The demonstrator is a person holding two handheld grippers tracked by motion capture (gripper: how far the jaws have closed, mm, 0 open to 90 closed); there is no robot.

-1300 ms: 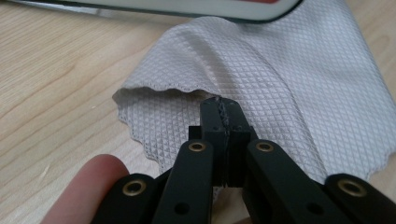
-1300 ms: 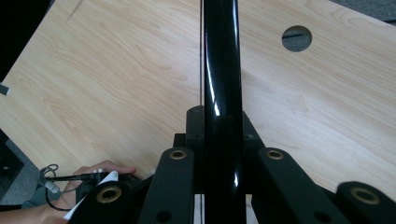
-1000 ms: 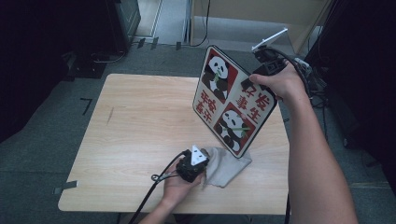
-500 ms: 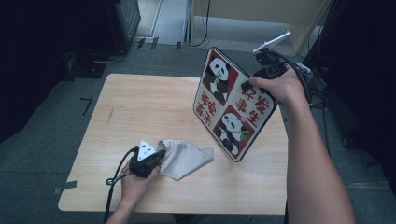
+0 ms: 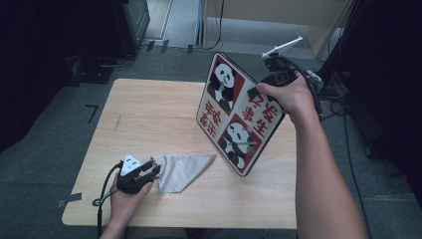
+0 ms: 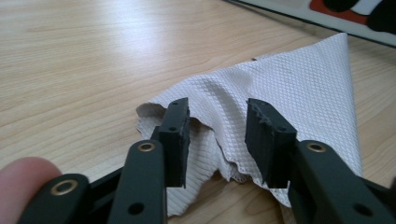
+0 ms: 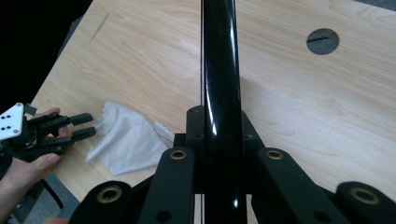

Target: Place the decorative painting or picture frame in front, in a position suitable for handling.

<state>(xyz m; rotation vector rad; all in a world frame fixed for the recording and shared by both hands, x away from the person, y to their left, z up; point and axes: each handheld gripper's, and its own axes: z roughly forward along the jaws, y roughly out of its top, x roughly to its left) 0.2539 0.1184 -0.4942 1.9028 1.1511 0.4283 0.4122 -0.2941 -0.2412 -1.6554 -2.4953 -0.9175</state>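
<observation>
While the right gripper (image 5: pixel 256 92) clamps the tilted panda board (image 5: pixel 234 112) by its edge, the left gripper (image 5: pixel 152 172) sits parted at the grey cloth (image 5: pixel 184 169).
In the left gripper view, the spread jaws straddle the cloth's crumpled edge on the table (image 6: pixel 93 56); in the right gripper view, the jaws pinch the board's black rim.

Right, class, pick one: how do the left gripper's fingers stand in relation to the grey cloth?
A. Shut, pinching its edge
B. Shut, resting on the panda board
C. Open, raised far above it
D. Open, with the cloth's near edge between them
D: in the left gripper view the fingers of the left gripper stand apart, and the crumpled near edge of the grey cloth lies in the gap, not pinched.
</observation>
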